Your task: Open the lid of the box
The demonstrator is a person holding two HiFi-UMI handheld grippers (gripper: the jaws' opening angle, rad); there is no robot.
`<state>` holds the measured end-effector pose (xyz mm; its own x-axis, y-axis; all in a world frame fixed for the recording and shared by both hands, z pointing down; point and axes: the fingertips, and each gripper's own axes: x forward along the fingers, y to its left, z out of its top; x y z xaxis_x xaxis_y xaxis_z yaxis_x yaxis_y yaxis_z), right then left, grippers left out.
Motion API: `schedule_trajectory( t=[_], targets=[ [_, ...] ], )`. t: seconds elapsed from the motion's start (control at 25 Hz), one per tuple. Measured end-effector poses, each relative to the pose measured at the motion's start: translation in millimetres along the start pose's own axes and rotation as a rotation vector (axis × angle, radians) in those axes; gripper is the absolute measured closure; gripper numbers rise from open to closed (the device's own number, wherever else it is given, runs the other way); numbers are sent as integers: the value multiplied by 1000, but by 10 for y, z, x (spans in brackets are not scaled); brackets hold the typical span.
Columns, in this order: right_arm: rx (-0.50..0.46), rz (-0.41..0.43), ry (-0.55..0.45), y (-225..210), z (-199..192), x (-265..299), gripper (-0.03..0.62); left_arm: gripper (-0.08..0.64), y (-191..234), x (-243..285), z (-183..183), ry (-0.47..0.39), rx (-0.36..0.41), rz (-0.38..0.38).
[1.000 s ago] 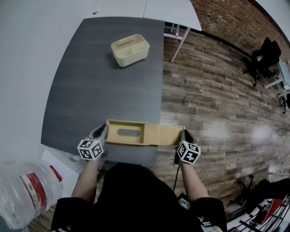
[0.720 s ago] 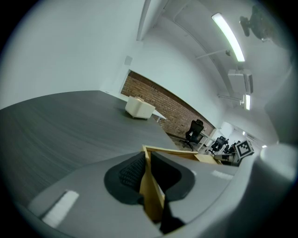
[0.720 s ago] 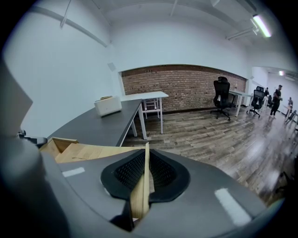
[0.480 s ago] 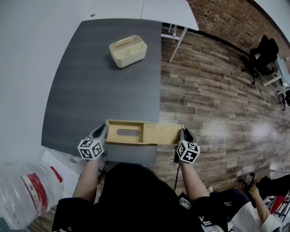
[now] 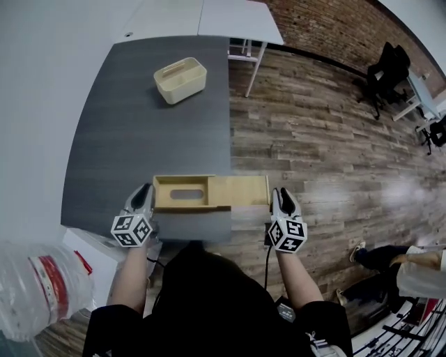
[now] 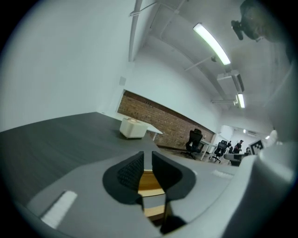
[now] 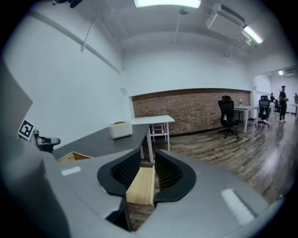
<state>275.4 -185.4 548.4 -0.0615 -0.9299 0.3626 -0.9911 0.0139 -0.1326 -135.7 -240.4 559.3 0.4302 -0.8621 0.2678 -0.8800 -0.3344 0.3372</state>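
Note:
A light wooden box (image 5: 182, 193) with an oval slot lies at the near edge of the dark table (image 5: 125, 139). Its sliding lid (image 5: 240, 190) sticks out to the right, past the table edge. My left gripper (image 5: 145, 197) is at the box's left end, its jaws nearly together on the end wall (image 6: 151, 183). My right gripper (image 5: 281, 199) is at the lid's right end. Its jaws have just been opening. The lid's end (image 7: 142, 186) lies between them with a gap beside it in the right gripper view.
A cream bin (image 5: 180, 79) stands far back on the table. A white table (image 5: 230, 17) adjoins behind it. Wooden floor lies to the right, with office chairs (image 5: 387, 70) and a person (image 5: 411, 261). A clear plastic bottle (image 5: 35, 286) sits at lower left.
Both grippers and the box sit higher and further left in the head view. The right gripper's fingers look wider apart. A person has come into view at lower right.

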Motion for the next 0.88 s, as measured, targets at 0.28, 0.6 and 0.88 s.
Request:
schedule_trajectory(
  t=[0.28,0.6,0.88],
  targets=[
    [-18,189,-100,409,126,-725,537,523,-827,-550,241,-125,106,-130],
    [-40,343,-166,696,160,-1177,586,560,-1303,-1027,224,-164,166,-214],
    [-76,369,-242,899,282,-1381,591,560,-1489,-1208,236,-213,188,-292]
  ],
)
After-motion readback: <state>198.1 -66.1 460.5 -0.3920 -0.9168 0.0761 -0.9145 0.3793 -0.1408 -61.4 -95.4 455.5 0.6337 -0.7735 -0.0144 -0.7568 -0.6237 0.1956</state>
